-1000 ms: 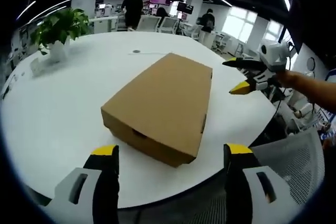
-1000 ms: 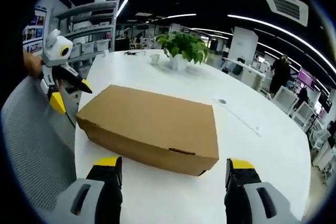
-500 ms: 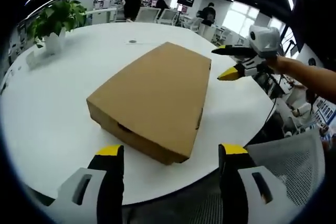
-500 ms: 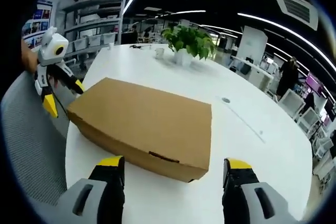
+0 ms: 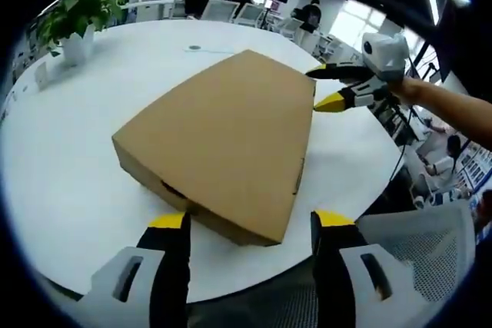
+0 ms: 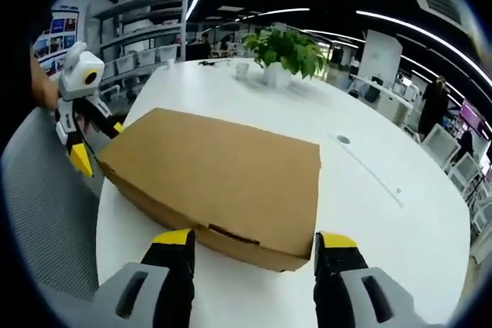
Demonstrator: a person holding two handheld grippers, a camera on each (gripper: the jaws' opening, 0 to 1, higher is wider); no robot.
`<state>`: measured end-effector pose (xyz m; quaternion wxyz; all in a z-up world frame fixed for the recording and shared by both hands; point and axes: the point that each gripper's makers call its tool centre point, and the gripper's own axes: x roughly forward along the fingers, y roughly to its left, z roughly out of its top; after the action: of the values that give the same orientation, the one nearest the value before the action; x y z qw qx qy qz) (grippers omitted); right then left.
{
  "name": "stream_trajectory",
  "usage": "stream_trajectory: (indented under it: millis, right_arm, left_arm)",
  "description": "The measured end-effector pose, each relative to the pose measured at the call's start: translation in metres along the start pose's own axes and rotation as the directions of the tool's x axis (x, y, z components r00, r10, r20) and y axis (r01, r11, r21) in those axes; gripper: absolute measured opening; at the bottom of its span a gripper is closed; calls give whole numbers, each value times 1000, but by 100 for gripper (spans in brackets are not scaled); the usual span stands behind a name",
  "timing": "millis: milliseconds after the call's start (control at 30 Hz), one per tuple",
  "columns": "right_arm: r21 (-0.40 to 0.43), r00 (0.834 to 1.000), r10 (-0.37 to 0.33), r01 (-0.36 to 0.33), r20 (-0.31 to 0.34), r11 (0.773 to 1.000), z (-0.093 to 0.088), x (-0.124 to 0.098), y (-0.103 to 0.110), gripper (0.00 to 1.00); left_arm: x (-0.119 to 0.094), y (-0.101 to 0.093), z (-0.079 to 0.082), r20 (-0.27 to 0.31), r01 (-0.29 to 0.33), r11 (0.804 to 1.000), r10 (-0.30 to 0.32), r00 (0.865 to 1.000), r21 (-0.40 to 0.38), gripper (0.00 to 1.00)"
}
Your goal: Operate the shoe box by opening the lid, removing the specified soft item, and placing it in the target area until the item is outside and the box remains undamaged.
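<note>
The left tongs (image 5: pixel 247 224) were spread wide at one short end of the closed brown cardboard shoe box (image 5: pixel 223 132), one tip on each side of it, ready to catch the lid. The right tongs (image 6: pixel 254 245) gaped the same way at the other end. The box lay flat near the edge of the round white worktop (image 5: pixel 69 144), so both hands could reach it.
</note>
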<state>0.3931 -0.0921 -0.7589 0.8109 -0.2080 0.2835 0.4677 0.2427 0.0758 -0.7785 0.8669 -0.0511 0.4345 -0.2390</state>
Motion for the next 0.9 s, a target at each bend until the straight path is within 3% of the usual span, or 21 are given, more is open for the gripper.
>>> stream_trajectory:
  millis: [367, 567, 900]
  right_arm:
    - [1, 1000, 18, -18, -3, 1000, -1, 0, 2, 62]
    - [9, 1000, 8, -8, -4, 1000, -1, 0, 4, 61]
    - [66, 999, -31, 30, 26, 997, -2, 2, 8, 61]
  left_arm:
    - [4, 7, -1, -19, -36, 999, 36, 999, 8, 53]
    - [6, 8, -2, -41, -2, 1000, 1, 999, -31, 52]
    - [0, 23, 1, -54, -13, 1000, 13, 998, 3, 49]
